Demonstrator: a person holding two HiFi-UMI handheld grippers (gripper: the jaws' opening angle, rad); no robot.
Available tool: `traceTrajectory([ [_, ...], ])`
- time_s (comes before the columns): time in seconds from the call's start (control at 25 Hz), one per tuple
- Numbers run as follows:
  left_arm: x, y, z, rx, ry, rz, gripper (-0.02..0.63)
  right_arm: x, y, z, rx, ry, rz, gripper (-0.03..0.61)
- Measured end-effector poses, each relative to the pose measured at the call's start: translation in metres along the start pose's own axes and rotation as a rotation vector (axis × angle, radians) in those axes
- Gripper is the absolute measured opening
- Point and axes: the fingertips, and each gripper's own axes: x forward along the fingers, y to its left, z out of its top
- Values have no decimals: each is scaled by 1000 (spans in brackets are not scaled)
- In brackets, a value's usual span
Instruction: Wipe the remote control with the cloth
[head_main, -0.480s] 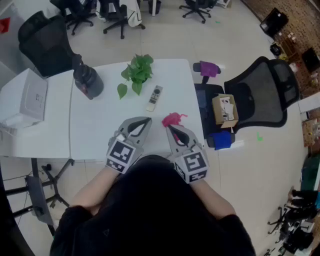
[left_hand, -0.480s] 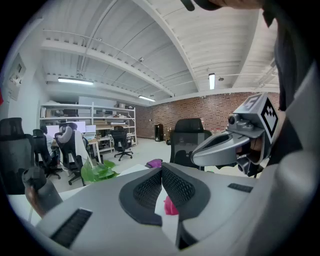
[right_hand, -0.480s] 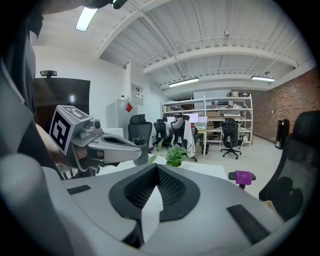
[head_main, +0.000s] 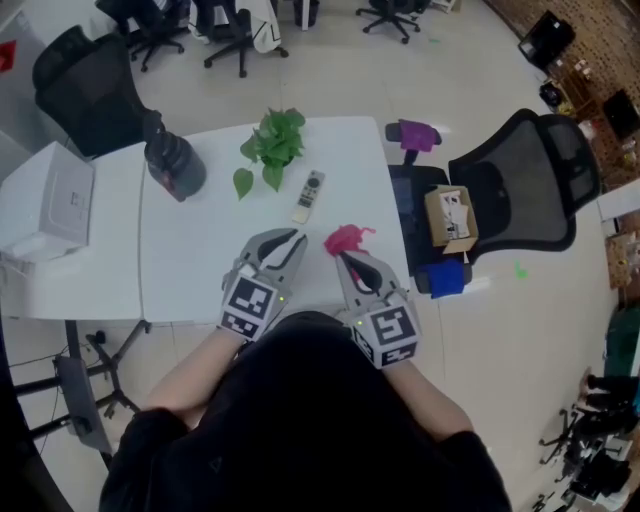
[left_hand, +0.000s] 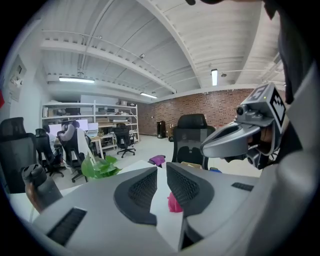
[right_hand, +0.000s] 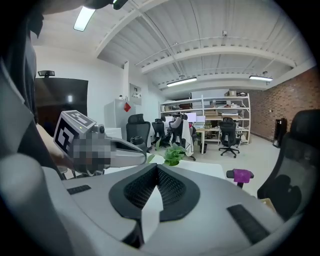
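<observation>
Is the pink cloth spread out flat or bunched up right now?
Bunched up: the cloth sits as a small crumpled heap on the white table, with a corner sticking up.

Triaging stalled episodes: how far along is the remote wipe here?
Done: nothing visible. In hand: nothing; right gripper shut and empty, left gripper slightly open and empty, neither holding the pink cloth lying on the table. Left: grab cloth, wipe the remote.

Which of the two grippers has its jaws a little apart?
The left gripper: a narrow gap shows between its jaws, with nothing in it. The right gripper has its jaws closed together.
</observation>
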Motion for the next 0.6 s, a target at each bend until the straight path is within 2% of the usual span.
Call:
traceTrajectory([
  [0.12, 17, 12, -15, -23, 34, 34, 123, -4, -6, -1, 9, 4, -21, 9],
  [0.2, 33, 23, -28, -45, 64, 60, 192, -7, -10, -5, 18, 13, -34, 9],
  [0.28, 51, 34, -44, -64, 100, 87, 228, -11, -15, -8, 33, 18, -46, 9],
  [0.48, 100, 54, -92, -95, 219, 152, 266, -21, -31, -20, 47, 21, -70, 9],
  [0.6, 130, 63, -124, -120, 298, 189, 279, -29, -38, -25, 81, 58, -96, 9],
])
